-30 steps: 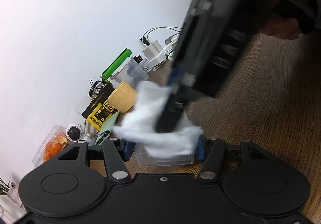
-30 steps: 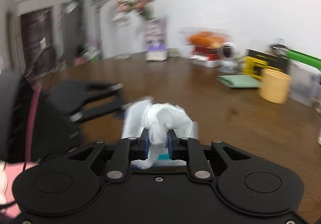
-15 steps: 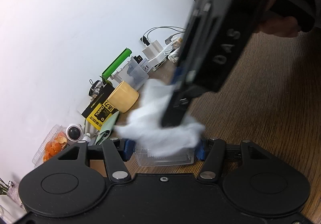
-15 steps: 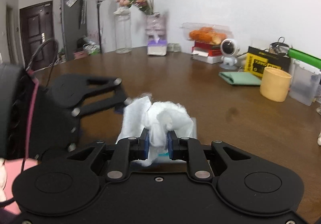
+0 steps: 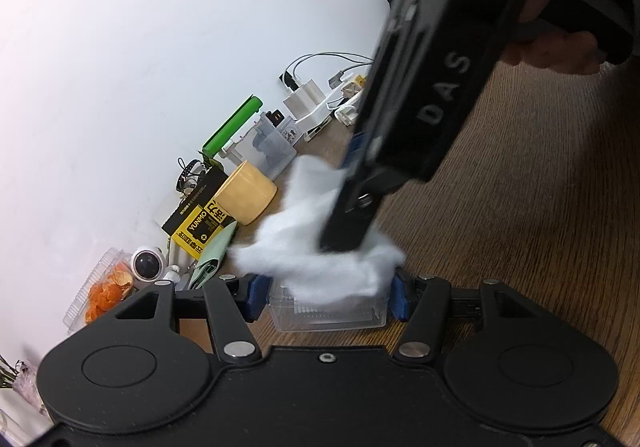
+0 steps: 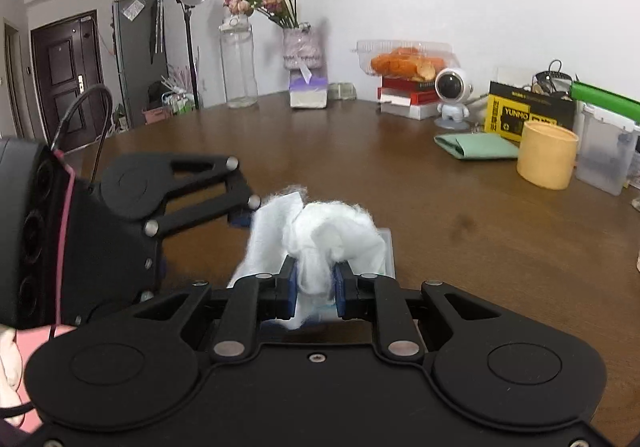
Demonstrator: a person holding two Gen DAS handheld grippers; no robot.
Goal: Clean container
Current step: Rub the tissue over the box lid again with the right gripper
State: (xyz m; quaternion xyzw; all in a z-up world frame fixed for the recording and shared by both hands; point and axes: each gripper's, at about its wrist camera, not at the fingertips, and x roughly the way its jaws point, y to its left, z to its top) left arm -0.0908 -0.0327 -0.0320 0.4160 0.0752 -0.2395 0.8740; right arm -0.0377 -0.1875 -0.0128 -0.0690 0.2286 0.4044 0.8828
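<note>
A small clear plastic container (image 5: 328,313) sits on the brown wooden table, clamped between the blue pads of my left gripper (image 5: 326,297). My right gripper (image 6: 315,289) is shut on a crumpled white tissue (image 6: 328,237) and presses it down into the container, whose rim (image 6: 386,247) shows past the tissue. In the left wrist view the right gripper (image 5: 348,235) comes in from above, with the tissue (image 5: 316,247) spread over the container's top. The container's inside is hidden by the tissue.
Along the wall stand a yellow cup (image 6: 546,155), a clear tub (image 6: 606,155), a black and yellow box (image 6: 528,115), a green cloth (image 6: 476,145), a small white robot toy (image 6: 452,91), a fruit box (image 6: 404,61) and a flower vase (image 6: 304,47). Cables and chargers (image 5: 316,99) lie farther right.
The right gripper with the tissue has shifted a little over the container, and the tissue has changed shape. The left gripper has held the container still.
</note>
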